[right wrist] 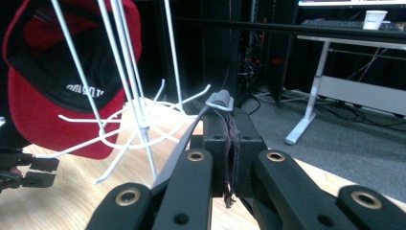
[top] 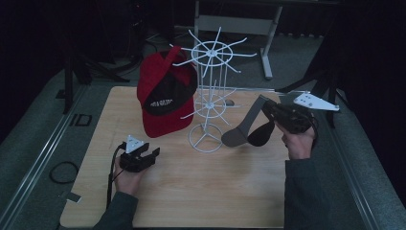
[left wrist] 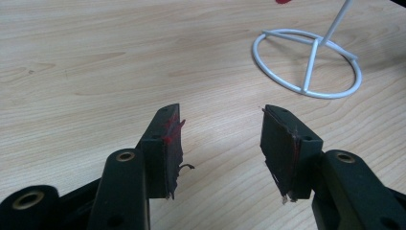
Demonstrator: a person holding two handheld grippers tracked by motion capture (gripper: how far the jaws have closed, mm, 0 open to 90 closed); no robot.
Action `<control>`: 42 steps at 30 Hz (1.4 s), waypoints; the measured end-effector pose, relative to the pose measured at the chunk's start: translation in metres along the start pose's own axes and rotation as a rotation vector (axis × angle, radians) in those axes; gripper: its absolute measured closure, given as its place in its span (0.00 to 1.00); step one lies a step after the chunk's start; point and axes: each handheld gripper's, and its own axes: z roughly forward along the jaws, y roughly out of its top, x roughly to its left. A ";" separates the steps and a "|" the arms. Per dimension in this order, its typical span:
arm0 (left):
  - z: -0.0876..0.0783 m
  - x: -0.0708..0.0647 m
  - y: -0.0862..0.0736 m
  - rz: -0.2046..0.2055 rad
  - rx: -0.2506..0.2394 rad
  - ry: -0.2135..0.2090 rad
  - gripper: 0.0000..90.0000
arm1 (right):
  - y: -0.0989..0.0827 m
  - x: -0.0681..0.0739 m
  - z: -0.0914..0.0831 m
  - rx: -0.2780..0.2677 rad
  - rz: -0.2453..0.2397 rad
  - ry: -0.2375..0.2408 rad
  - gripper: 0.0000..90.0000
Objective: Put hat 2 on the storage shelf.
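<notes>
One grey cap is clamped by its rear strap in my right hand-held gripper, lifted toward the rack for hanging; my left hand-held gripper rests released on the bench.

Cap hung on rack (left side), visor right of rack, all over table

White rack and red cap block mid-table; front tabletop free.

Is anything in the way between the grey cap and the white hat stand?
Nothing visible blocks it. The right gripper holds the grey cap just beside the white hat stand, with open air between them. The red cap hangs on the stand's far side.
</notes>
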 end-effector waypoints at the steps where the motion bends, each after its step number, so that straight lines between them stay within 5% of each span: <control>1: 0.000 0.000 0.000 0.000 0.000 0.000 0.55 | 0.000 0.000 0.000 0.000 0.000 0.000 0.98; 42: 0.001 -0.001 -0.001 -0.002 0.002 -0.004 0.55 | 0.032 0.021 -0.026 -0.106 -0.007 0.144 0.97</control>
